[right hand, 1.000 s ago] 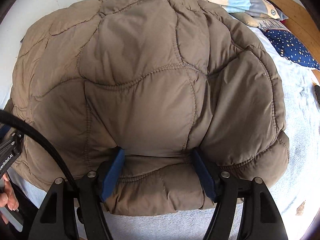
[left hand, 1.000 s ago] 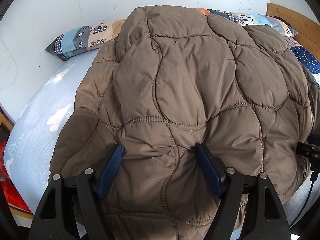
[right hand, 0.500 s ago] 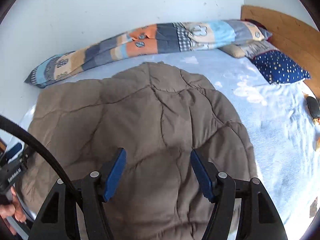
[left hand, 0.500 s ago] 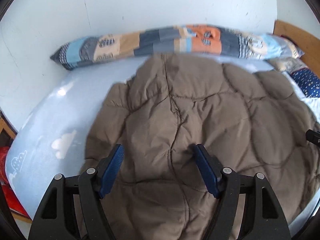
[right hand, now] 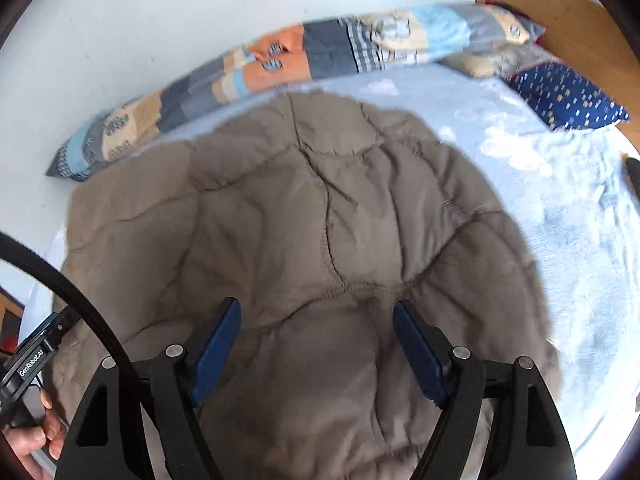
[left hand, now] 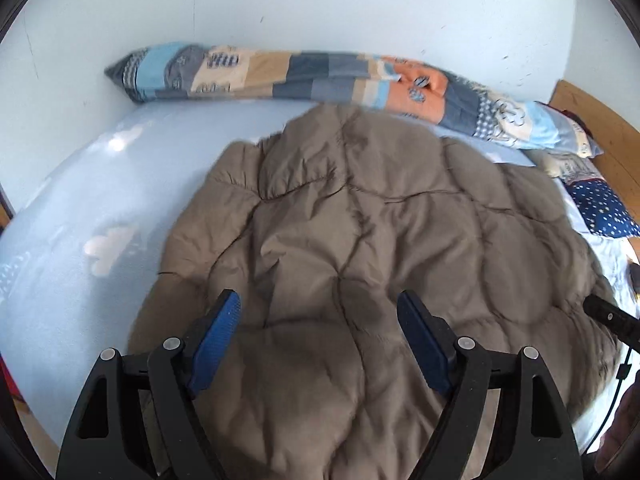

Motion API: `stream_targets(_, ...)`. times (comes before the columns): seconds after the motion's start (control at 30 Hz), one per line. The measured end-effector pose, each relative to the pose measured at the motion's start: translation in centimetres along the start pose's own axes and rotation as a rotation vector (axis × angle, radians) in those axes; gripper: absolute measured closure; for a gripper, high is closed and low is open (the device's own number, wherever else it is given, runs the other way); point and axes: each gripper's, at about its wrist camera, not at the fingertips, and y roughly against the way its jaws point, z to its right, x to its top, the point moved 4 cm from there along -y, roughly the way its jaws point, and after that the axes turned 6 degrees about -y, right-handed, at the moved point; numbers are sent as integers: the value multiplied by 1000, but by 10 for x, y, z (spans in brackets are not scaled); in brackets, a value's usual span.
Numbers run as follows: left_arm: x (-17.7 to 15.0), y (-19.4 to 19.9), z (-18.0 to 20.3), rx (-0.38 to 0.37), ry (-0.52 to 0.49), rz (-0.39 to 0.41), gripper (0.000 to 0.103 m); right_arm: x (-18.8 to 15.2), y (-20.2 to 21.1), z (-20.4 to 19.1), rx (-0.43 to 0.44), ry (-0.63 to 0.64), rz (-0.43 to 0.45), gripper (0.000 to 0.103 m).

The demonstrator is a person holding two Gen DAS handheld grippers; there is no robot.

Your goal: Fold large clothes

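Setting, left wrist view: Pale wall (left hand: 320, 8) stood behind a bed (left hand: 80, 240) with a light blue sheet printed with clouds; a long patchwork bolster (left hand: 304, 74) lay along the wall and a wooden headboard (left hand: 600, 128) showed at the right edge.
Garment, left wrist view: the brown quilted jacket (left hand: 380, 240) lay spread across the middle of the bed, its far edge just short of the bolster.
Left tongs: the left tongs (left hand: 320, 312) hung above the near part of the jacket, jaws opening, blue pads clear of the cloth and nothing between them.
Setting, right wrist view: the same bolster (right hand: 280, 60) ran along the wall, and a dark blue dotted pillow (right hand: 568, 96) lay by the headboard.
Right tongs: the right tongs (right hand: 316, 316) stood over the jacket's (right hand: 320, 208) near edge, jaws opening, gripping nothing.
Step in hand: judging by the released tongs, one fold looked laid down; the next grasp would do best to take both near corners level, deep enough to catch every layer, then carry them evenly so the padding does not bunch.
Hidden: sleeves, collar and front were not distinguishable; the near hem was cut off behind the tongs; motion blur softened the seams; a hand (right hand: 36, 436) on the other handle showed only in part.
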Motion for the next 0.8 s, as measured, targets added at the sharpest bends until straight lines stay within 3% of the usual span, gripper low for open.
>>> stream_targets(0.17, -26, 93, 17, -16, -82, 189, 21, -42, 88, -2, -15, 87, 175, 16)
stream_targets(0.23, -50, 127, 24, -23, -100, 239, 15, -62, 119, -3, -11, 112, 237, 14)
stream_targets(0.33, -84, 158, 39, -42, -145, 217, 13, -97, 159, -4, -18, 146, 303, 10)
stream_targets(0.4, -100, 172, 50, -16, -178, 200, 12, -119, 180, -4, -18, 159, 329, 9)
stream_targets(0.53, -106, 192, 57, 10, -168, 211, 11, -147, 207, -3, -8, 192, 343, 4)
stream_targets(0.7, -86, 193, 54, 37, -102, 230, 11, -139, 213, -8, -10, 214, 367, 1)
stream_targets(0.8, -91, 170, 47, 99, -94, 158, 11, -149, 187, -3, -28, 197, 302, 1)
